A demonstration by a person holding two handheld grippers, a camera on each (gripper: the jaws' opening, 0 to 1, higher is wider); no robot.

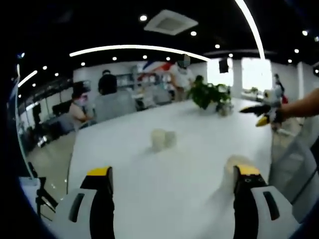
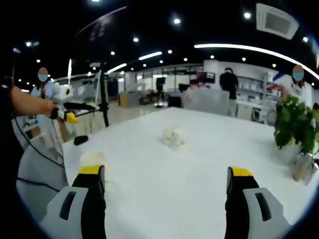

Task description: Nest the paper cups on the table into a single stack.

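Observation:
A small cluster of pale paper cups [image 1: 163, 139] sits in the middle of the white table [image 1: 149, 199], blurred; I cannot tell how many. The same cluster of cups [image 2: 173, 136] lies ahead in the right gripper view. A single pale cup [image 1: 237, 162] stands just behind my left gripper's right jaw tip, and it appears as a single cup [image 2: 92, 158] behind the right gripper's left jaw tip. My left gripper [image 1: 174, 175] is open over bare table. My right gripper [image 2: 166, 175] is open too, holding nothing. Each shows in the other's view, hand-held: right gripper [image 1: 263, 113], left gripper [image 2: 67, 113].
A potted plant [image 1: 212, 94] stands at the table's far end, also seen as a plant [image 2: 296, 124] on the right. A small black object [image 2: 79, 140] lies near the table's corner by a tripod stand [image 2: 103, 99]. People sit and stand beyond the table.

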